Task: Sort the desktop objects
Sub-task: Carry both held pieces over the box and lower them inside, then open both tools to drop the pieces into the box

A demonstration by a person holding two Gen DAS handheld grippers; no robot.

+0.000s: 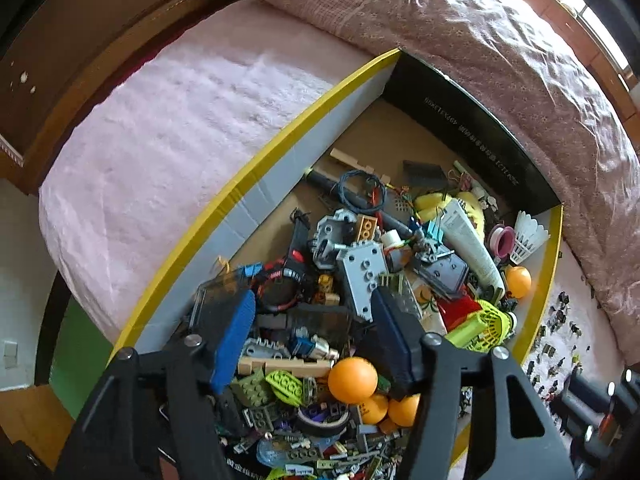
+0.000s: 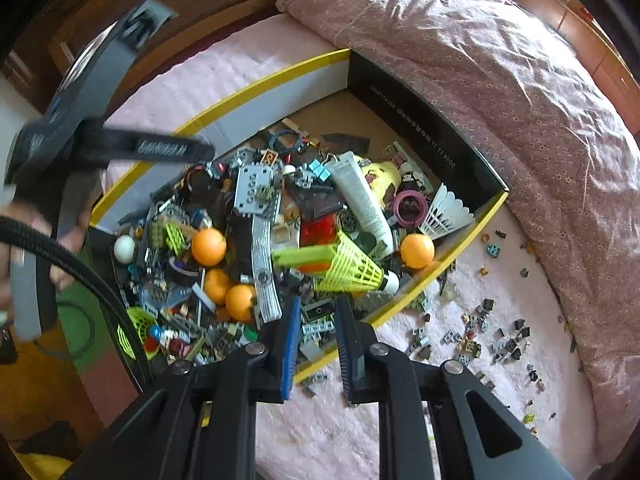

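Observation:
A cardboard box with a yellow-taped rim [image 1: 256, 176] [image 2: 440, 264] lies on a pink bed, full of bricks, balls and odd parts. My left gripper [image 1: 312, 300] hangs over the near end of the pile, open. An orange ball [image 1: 353, 380] sits low between its fingers, with no pad pressing it. My right gripper [image 2: 319, 302] hovers over the box's near rim, its fingers standing close together. I see nothing gripped between them. Small dark and grey pieces [image 2: 480, 332] lie scattered on the blanket to the right of the box.
In the box are more orange balls [image 2: 208, 247], a white shuttlecock [image 2: 448, 212], a yellow-green shuttlecock [image 2: 352, 268] and a white tube [image 2: 362, 200]. A rumpled quilt [image 1: 500, 40] borders the box's far side. A person's hand and a black cable [image 2: 80, 272] are at the left.

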